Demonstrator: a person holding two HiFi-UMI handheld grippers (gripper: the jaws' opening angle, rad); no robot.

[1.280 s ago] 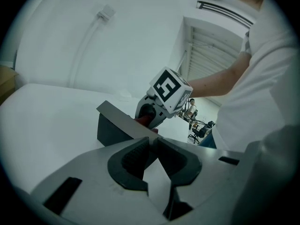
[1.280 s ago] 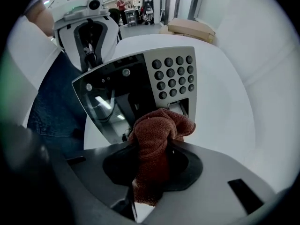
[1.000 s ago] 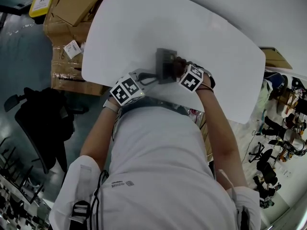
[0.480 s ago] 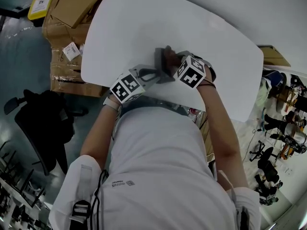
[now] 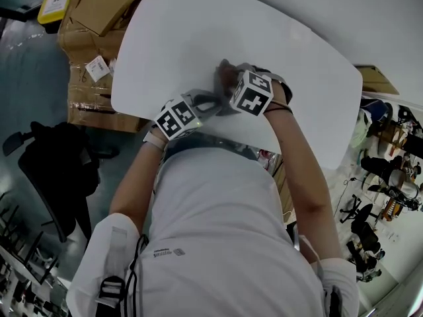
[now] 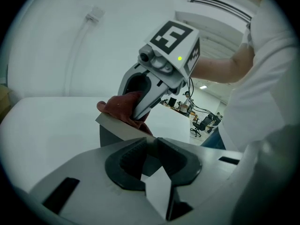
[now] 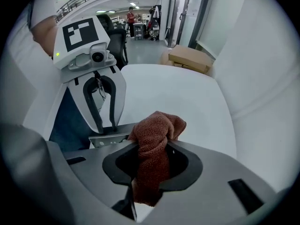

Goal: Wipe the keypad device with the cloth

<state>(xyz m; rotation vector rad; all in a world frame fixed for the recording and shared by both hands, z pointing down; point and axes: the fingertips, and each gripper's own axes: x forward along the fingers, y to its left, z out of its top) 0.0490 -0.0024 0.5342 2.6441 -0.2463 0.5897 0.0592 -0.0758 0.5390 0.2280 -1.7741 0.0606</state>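
We work over the white table (image 5: 297,65), which spreads out beyond both tools. The keypad device (image 6: 117,130), a grey slab, sits straight ahead of the left gripper (image 6: 150,158), whose 2 jaws pinch the slab's near edge. The right gripper (image 7: 150,165) points steeply down at the end of the slab farthest from the left tool. Its 2 jaws are clamped on the reddish-brown cloth (image 7: 152,139), which bunches out past their tips and touches the slab's top face.

To wipe well, we judge that the left pinch must stay firm so the slab cannot skid. Only the wad of cloth, never the hard jaw tips, should meet the face. We would use light, overlapping strokes drawn toward the left jaws, stopping just short of them
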